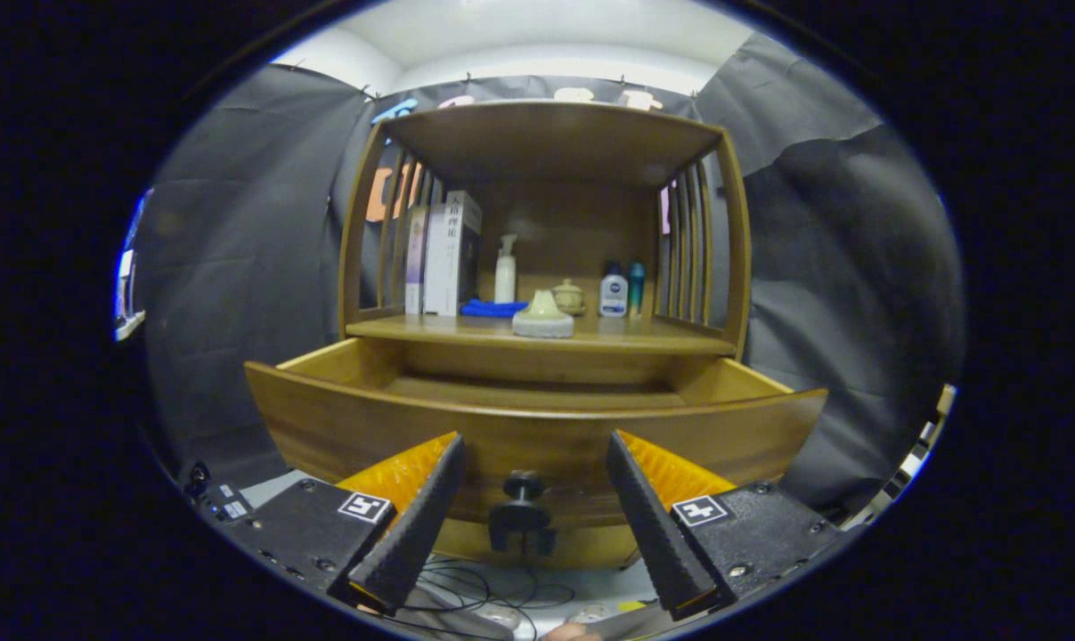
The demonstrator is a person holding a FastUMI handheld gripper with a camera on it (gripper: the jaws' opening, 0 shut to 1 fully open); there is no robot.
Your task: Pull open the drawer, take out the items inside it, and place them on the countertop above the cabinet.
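- Your hand-held gripper (530, 512) has its fingers spread wide and holds nothing; the drawer's dark knob (522, 509) sits in the gap between them, touching neither finger.
- The drawer (537, 427) is pulled out toward you, its curved wooden front just ahead of the fingertips and partly behind them.
- What you can see of the drawer's inside is bare wood floor; the part closest to you is hidden behind the front panel, so you cannot tell whether anything lies there.
- Beyond the drawer, the counter (644, 336) of the cabinet carries a pale round lidded dish (542, 318) near its front edge.
- Farther back on the counter stand upright boxes (448, 254) at the left, a white pump bottle (505, 270), a blue cloth (492, 308), a small tan pot (568, 296), and a white bottle (613, 292) just beside a teal bottle (636, 287).
- Cables (475, 592) lie on the floor below the fingers.
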